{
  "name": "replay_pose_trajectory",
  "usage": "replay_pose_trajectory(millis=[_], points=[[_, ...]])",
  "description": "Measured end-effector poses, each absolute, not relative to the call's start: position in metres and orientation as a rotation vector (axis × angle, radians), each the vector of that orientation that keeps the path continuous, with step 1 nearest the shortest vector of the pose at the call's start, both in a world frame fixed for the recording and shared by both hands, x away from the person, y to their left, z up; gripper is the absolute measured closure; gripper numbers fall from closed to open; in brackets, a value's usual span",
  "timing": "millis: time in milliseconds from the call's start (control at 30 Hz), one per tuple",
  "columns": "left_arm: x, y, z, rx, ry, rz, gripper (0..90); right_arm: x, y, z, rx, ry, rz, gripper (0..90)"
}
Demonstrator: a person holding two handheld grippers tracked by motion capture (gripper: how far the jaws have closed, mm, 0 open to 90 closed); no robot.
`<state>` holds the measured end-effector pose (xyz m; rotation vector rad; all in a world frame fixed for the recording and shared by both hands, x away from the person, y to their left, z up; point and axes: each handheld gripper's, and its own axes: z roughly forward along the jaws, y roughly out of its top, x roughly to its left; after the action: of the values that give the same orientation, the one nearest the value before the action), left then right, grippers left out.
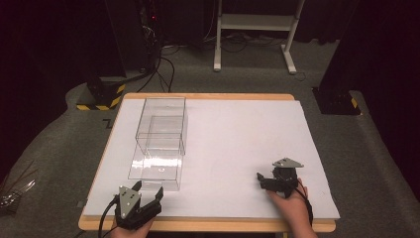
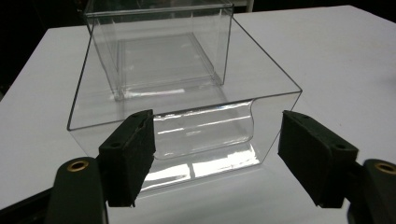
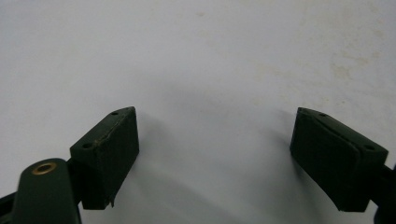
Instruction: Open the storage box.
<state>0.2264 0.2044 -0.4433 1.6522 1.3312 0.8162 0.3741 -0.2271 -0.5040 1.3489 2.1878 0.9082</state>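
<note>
The left tongs (image 2: pixel 217 154) stand wide and empty, jaws flanking the near wall of the low clear tray (image 2: pixel 187 135) without touching it. On the counter (image 1: pixel 237 144) the tray sits at about 12 o'clock from these tongs, with the taller clear box (image 1: pixel 162 124) just beyond it. The right tongs (image 3: pixel 215 149) are also wide, resting over bare counter at roughly 3 o'clock, well apart. The step appears to be the approach; next, advance the left tongs and close on the tray wall.
</note>
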Motion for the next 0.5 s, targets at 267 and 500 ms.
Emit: replay_pose_trajectory(millis=[267, 500], points=[[0.235, 0.207, -0.437, 1.640, 1.297, 0.791, 29.3, 0.374, -0.227, -0.504, 1.347, 2.188, 0.907, 15.3], [0.249, 0.213, -0.428, 1.627, 1.275, 0.749, 30.2, 0.374, -0.227, -0.504, 1.347, 2.188, 0.907, 15.2]])
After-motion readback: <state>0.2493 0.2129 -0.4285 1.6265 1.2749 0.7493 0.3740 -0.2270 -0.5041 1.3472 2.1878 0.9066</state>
